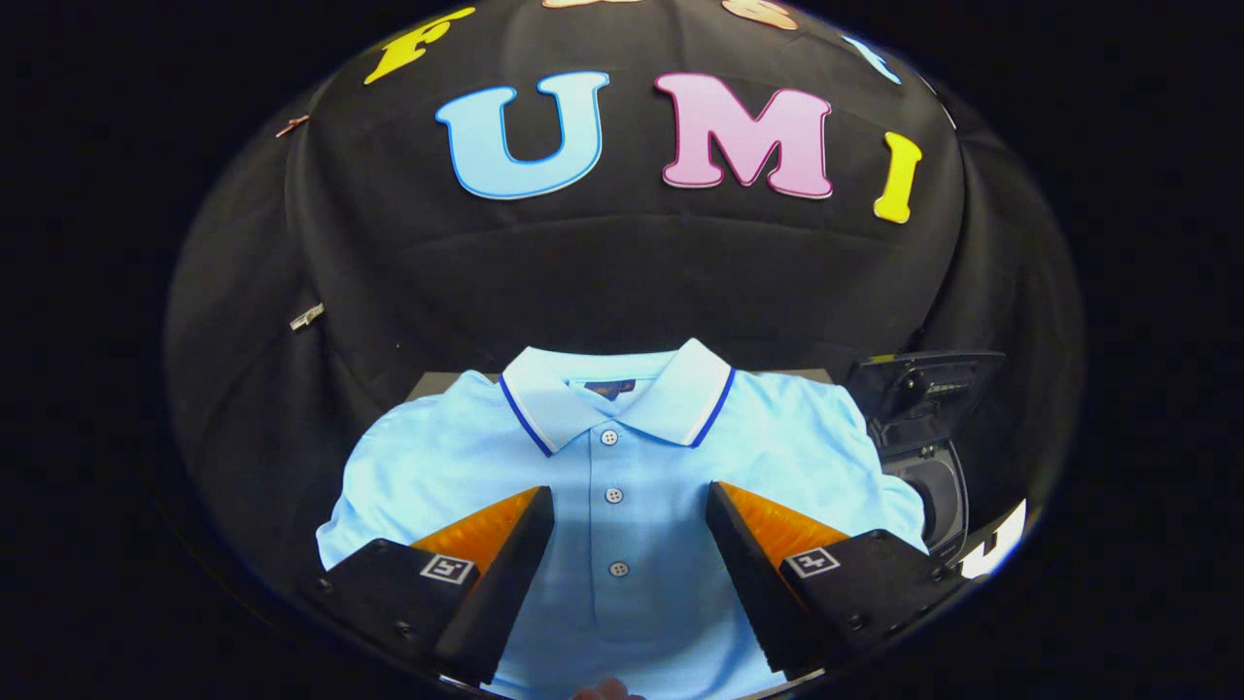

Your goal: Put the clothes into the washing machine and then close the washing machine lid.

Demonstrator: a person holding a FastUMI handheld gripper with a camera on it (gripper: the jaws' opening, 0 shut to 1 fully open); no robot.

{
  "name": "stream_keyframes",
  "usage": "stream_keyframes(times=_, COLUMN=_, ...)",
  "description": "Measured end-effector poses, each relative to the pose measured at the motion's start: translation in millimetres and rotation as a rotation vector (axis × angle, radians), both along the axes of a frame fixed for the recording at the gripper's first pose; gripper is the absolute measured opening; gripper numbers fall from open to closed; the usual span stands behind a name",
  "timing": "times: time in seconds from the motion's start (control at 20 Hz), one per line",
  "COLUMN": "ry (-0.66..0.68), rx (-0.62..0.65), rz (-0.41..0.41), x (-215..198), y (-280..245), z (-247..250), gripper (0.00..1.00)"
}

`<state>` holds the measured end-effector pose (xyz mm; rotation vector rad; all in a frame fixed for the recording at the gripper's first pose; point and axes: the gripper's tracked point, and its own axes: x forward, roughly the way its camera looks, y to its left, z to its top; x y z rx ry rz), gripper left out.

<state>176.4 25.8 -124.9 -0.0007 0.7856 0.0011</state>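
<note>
hand-held gripper (630, 506) spread wide over shirt (622, 486), gripping nothing | shirt flat on bench | washing machine (928, 457) right, lid up

A matte black cloth wall (622, 272) is hanging across the back of the booth, creasing in soft folds and curving round toward 9 and 3 o'clock. Two small metal clips (306, 316) are pinching the cloth at about 10 o'clock, one above the other. A thin strip of grey tabletop (437, 381) is showing at the wall's foot. Even light is falling from the front, leaving the cloth's outer reaches dim.
</note>
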Motion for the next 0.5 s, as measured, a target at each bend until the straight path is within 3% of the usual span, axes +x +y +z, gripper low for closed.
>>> stream_keyframes(times=0.5, ry=0.158, rx=-0.081, rz=-0.01, x=-1.8, y=-6.4, z=-7.0, gripper=0.93)
